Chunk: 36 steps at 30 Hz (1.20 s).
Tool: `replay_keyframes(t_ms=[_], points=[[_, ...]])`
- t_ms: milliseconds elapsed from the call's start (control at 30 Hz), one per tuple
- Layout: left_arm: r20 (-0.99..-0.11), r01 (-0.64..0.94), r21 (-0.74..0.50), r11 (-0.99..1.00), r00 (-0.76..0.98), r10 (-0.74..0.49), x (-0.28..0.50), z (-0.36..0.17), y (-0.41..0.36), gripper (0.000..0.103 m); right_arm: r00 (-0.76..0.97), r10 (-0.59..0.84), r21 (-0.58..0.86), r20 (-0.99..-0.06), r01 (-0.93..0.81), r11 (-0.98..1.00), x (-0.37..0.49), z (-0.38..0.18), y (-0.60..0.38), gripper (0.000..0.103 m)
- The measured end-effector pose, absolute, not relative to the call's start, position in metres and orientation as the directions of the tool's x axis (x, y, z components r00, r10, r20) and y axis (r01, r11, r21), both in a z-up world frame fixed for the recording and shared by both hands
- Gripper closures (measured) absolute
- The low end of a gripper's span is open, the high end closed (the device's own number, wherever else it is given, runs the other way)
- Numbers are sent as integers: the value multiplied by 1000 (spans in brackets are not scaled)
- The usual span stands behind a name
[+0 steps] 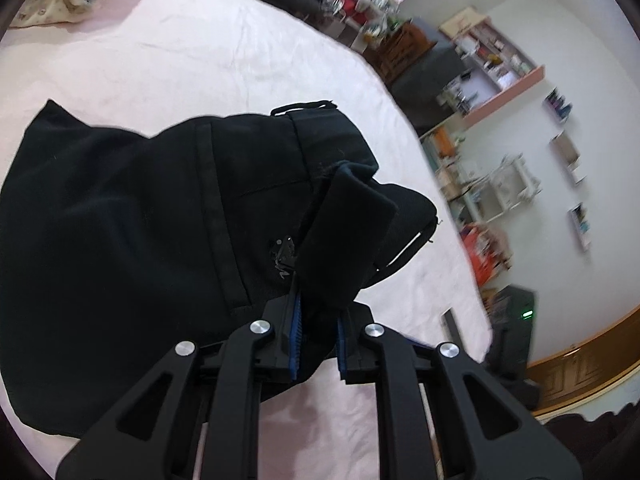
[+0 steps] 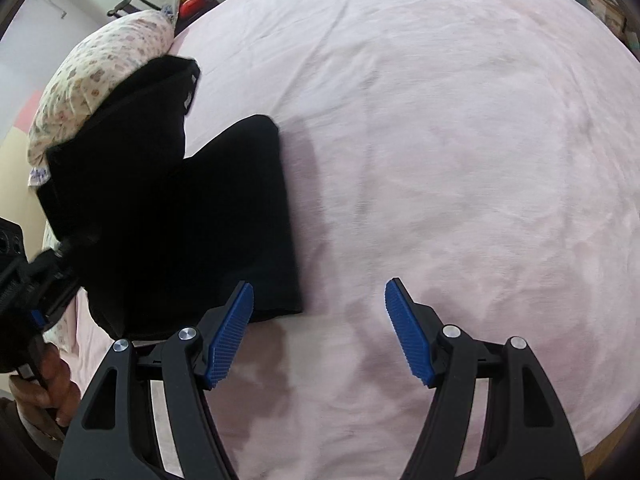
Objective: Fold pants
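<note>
Black pants (image 1: 132, 220), matte woven cloth, spread over pink bed sheet (image 1: 192, 52); waistband with belt loop at 12 o'clock in left wrist view. Left gripper (image 1: 318, 340) pinched narrow on a folded flap of the pants, ribbed blue pads (image 1: 295, 336) pressing the cloth, flap lifted toward 1 o'clock. Small metal fastener visible just beside the clamped fold, possibly a zip pull; detail too dark to confirm.

Right gripper (image 2: 320, 328) spread wide, holding nothing, ribbed blue pads (image 2: 230, 332) over bare sheet. Squared leg hem of pants (image 2: 168, 216) at 9 to 10 o'clock, near the left-hand pad. Floral pillow (image 2: 100, 80), rounded, at 10 o'clock, touching the pants. Sheet soft, faintly creased.
</note>
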<state>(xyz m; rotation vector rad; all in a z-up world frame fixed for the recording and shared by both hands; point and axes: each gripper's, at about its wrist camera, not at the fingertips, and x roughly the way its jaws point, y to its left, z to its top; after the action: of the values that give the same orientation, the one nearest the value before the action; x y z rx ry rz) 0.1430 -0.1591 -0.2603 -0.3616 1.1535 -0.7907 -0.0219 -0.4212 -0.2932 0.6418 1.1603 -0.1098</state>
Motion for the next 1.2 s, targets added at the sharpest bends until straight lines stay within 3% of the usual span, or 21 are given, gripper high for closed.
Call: replay_keyframes(t_ms=[300,400,467,533,700,800,967,1200], points=[[-867,511,-321,798,179,-464,122,-293,-222,88,436,204,398,-876,417,817,-23,-288,-438,33],[-884,551,-232,801,224,-411,113,-288,-232,83,482,183,400,-857,398,826,-19,-273,-443,33],[-891,568,-203,798,230,-390,109,-285,-238,73,531,186,421,-827,365,830,-13,-260,-445,33],[-871,579,-263,772,202,-448,99,-280,-239,7,587,186,433,-788,313,846,-1,-242,-442,34],[-803,595,-349,724,208,-558,73,-263,-221,5,640,245,420,-728,134,898,42,-216,-407,40],[-794,511,-424,748,187,-578,70,-265,-188,4,610,287,412,-739,71,908,59,-221,-383,44],[-834,337,-407,849,243,-496,78,-267,-134,3,529,305,346,-792,-24,938,67,-242,-338,47],[-872,151,-365,919,290,-394,103,-264,-83,2,474,295,327,-829,-16,945,58,-259,-317,47]])
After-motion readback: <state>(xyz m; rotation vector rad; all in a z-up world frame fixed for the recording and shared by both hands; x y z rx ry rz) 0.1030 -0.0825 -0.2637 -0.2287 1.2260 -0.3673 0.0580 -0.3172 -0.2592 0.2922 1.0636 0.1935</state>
